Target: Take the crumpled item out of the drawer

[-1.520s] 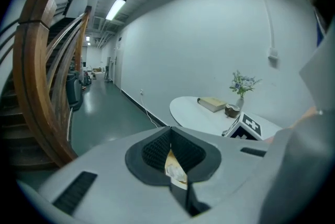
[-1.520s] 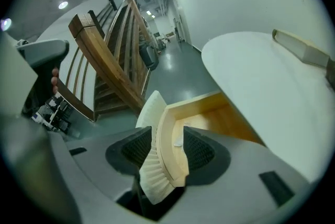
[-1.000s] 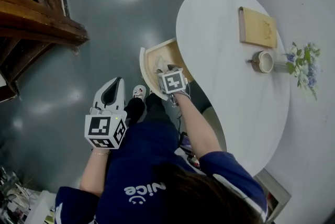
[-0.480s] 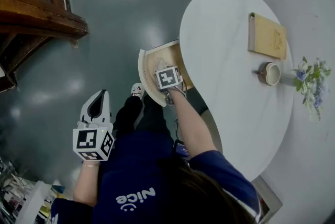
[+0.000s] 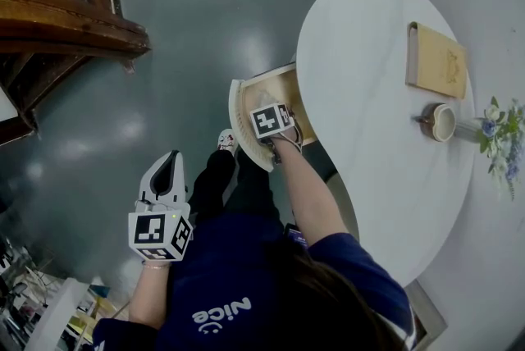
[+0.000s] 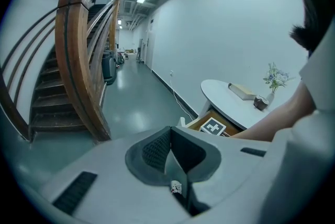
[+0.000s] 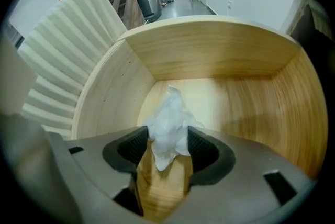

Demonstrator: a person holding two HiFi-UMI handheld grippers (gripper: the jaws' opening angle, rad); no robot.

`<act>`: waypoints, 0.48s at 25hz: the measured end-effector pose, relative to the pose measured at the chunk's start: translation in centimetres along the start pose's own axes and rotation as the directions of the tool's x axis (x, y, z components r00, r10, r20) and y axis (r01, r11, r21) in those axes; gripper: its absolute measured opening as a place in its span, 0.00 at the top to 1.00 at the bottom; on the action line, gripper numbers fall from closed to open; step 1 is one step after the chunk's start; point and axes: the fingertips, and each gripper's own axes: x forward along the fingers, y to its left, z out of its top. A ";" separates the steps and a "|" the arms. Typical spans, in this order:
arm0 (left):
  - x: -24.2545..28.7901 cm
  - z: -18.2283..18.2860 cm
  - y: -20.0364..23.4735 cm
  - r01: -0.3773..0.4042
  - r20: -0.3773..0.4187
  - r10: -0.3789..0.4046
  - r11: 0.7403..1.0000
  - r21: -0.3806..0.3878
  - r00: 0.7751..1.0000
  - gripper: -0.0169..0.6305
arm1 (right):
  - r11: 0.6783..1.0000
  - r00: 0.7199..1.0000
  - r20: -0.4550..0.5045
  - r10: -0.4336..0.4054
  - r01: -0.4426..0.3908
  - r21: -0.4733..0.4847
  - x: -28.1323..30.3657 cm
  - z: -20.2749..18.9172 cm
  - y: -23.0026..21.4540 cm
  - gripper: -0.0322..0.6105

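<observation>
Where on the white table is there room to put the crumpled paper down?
The round table is mostly bare: the wide patch between the drawer side and the book is free. It is crowded only at the far edge, where book, cup and flowers sit.

White crumpled item (image 7: 168,122); pale wood-grain drawer (image 7: 209,55); white table (image 5: 369,103); grey-green floor (image 5: 189,54); dark brown staircase (image 5: 57,21).

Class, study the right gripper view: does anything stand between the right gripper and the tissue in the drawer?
Nothing visible does. The tissue lies on the floor of the drawer, already between the fingers of the right gripper, and those fingers are closing. The drawer is open above, so the way out looks clear too.
</observation>
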 end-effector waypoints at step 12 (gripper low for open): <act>-0.2 -0.3 0.4 0.005 0.004 -0.004 0.999 -0.048 1.000 0.97 | 0.998 0.999 0.016 -0.043 0.044 -0.042 -0.3 0.1 0.1 0.78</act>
